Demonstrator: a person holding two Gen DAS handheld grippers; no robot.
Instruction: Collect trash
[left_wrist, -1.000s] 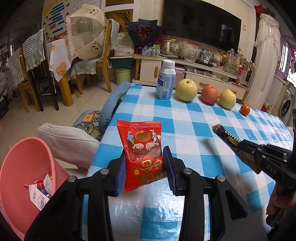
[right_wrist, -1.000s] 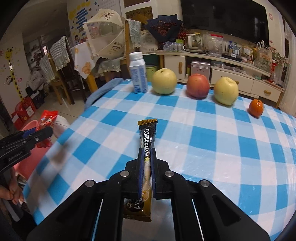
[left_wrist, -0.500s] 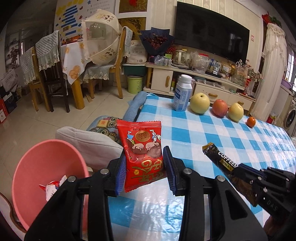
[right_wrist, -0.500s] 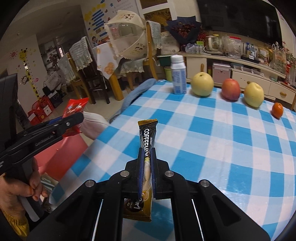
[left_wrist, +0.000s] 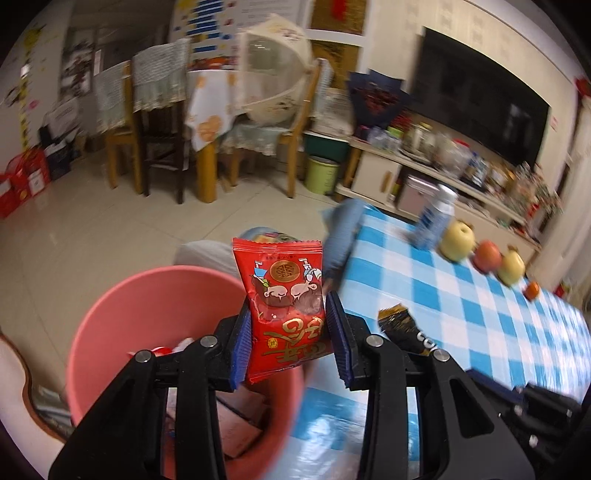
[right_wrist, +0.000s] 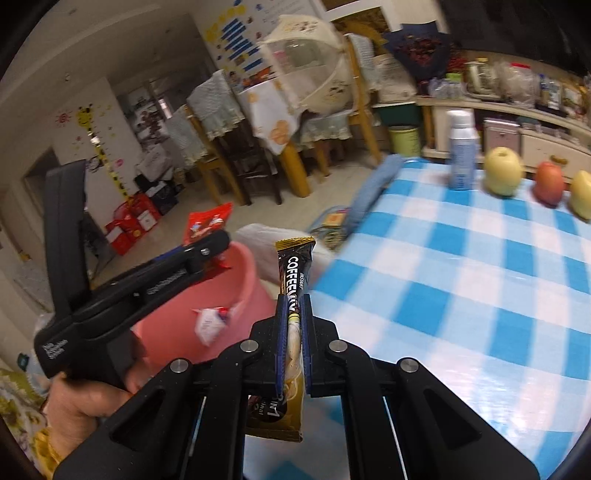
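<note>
Fingers (left_wrist: 240, 339) on crinkly red wrapper (left_wrist: 284, 306)

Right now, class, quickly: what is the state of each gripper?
Left gripper: shut on the red snack packet, by the pink bin.
Right gripper: shut on the coffee sachet.

Both grippers' fingers (left_wrist: 334, 325) (right_wrist: 306, 321) clamped, left hand (right_wrist: 79, 406) on its handle.
</note>
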